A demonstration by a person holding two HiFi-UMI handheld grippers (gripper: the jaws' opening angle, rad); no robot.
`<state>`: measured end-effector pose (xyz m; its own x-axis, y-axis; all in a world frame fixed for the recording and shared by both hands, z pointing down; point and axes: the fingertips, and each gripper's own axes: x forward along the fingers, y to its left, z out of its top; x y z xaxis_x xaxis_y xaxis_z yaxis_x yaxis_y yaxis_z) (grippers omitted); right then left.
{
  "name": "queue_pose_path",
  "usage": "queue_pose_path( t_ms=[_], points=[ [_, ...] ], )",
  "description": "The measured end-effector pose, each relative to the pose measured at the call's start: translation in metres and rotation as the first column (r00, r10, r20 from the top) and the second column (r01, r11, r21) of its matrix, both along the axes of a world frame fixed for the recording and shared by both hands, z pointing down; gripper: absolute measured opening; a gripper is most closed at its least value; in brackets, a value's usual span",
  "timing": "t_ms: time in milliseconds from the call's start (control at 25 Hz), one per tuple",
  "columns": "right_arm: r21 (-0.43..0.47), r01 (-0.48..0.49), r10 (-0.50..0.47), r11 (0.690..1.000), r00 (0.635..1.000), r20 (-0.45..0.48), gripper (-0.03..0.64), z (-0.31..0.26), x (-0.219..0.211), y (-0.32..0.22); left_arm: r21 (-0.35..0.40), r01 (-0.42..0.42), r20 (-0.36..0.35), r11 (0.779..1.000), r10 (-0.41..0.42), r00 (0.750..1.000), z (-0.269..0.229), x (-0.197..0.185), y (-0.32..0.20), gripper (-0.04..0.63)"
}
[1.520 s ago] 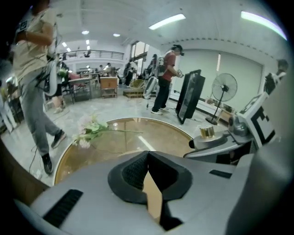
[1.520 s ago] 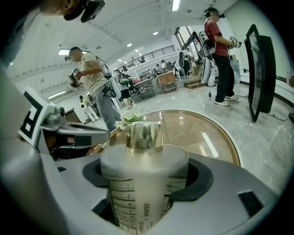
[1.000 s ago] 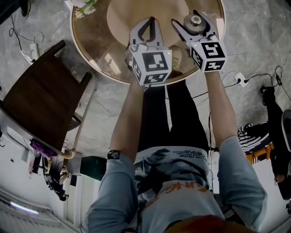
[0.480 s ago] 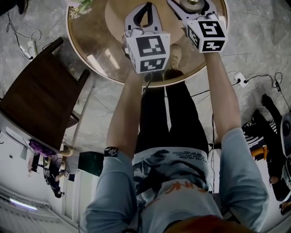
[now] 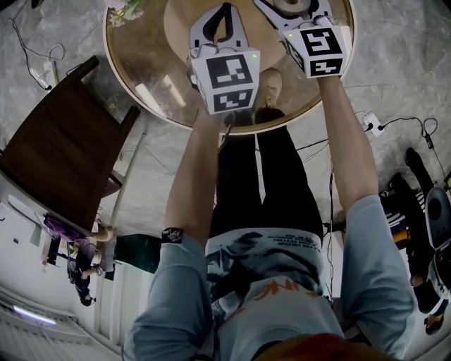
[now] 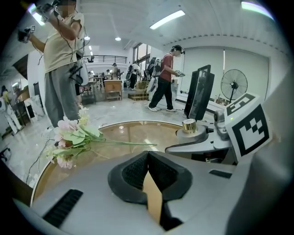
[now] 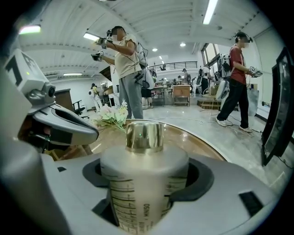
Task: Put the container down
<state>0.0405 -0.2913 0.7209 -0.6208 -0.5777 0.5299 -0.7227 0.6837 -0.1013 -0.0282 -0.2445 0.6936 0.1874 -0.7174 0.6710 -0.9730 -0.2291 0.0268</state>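
A white container (image 7: 143, 193) with a gold cap (image 7: 144, 136) and printed measuring lines stands upright between the jaws of my right gripper (image 7: 146, 176), which is shut on its body. In the head view the container (image 5: 290, 6) shows at the top edge, over the round glass table (image 5: 144, 81). My left gripper (image 6: 148, 158) is shut and holds nothing; it hangs over the table just left of the right one. The left gripper view also catches the gold cap (image 6: 189, 125) to its right.
A bunch of pink artificial flowers (image 6: 73, 137) lies on the far left part of the table. A dark wooden chair (image 5: 63, 151) stands left of the table. Several people stand on the floor beyond. Cables and a power strip (image 5: 372, 125) lie on the floor.
Both grippers have moved forward, farther over the table. The container has gone with the right gripper toward the top edge of the head view.
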Motion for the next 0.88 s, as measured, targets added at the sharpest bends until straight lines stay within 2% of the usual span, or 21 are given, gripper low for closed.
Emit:
queue_pose_path(
  t_ms=[120, 360, 880],
  points=[
    [-0.009, 0.003, -0.003, 1.000, 0.999, -0.036, 0.360, 0.002, 0.003, 0.007, -0.006, 0.007, -0.002, 1.000, -0.007, 1.000, -0.001, 0.000, 0.004, 0.026],
    [-0.024, -0.068, 0.066, 0.997, 0.992, -0.104, 0.370, 0.008, 0.014, 0.018, -0.002, 0.005, -0.009, 1.000, -0.006, 1.000, -0.005, 0.005, 0.016, 0.026],
    [-0.039, -0.013, 0.006, 0.999, 0.982, -0.190, 0.366, 0.019, 0.021, 0.041, 0.010, 0.015, -0.020, 1.000, -0.015, 1.000, -0.021, 0.005, 0.046, 0.026]
  ],
)
